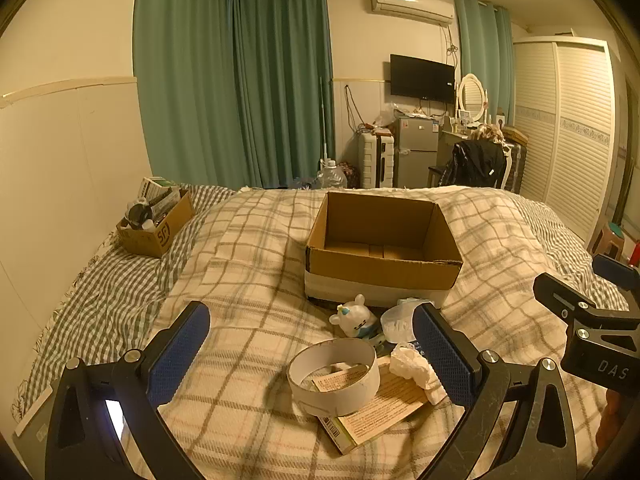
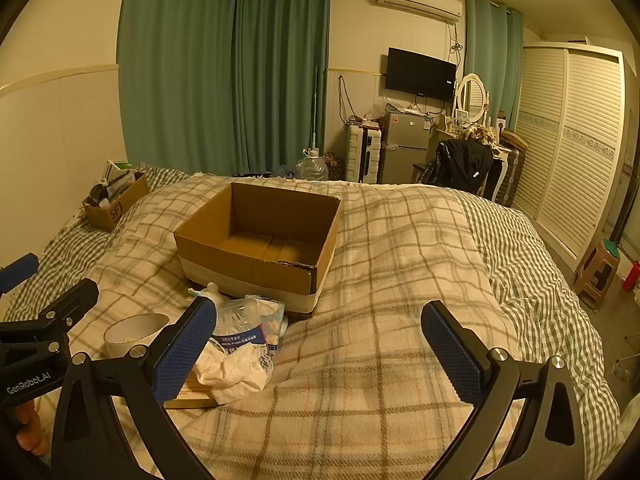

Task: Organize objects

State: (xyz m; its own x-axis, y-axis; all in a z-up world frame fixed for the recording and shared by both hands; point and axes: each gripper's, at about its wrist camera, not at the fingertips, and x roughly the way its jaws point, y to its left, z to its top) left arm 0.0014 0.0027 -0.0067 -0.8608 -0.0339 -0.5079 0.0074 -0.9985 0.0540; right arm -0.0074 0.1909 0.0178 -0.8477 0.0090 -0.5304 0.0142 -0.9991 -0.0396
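Left wrist view reads "DAS" on the black body of the right gripper [image 1: 592, 280] at the frame's right edge, and "SF" on the small cardboard box [image 1: 158, 224] far left on the bed, which holds a dark tape roll and other packed items too small to name. Right wrist view shows "GenRobot.AI" on the left gripper [image 2: 24, 280] and "DENTAL FLOSS" on the blue label of a clear plastic tub [image 2: 244, 328].

The left gripper [image 1: 312, 352] has its blue pads spread wide and holds nothing; between them lies a white tape ring [image 1: 334, 376] resting on a flat printed carton [image 1: 380, 408]. A crumpled white tissue [image 1: 416, 368] touches the right pad's inner side, and a small white bear figure [image 1: 356, 316] stands just beyond the ring, beside the tub [image 1: 396, 322].

The right gripper [image 2: 320, 356] is likewise wide open and empty, over bare plaid blanket [image 2: 380, 320]; the pile sits at its left finger.

The large open cardboard box [image 1: 380, 240] stands just behind the pile, with nothing visible inside.
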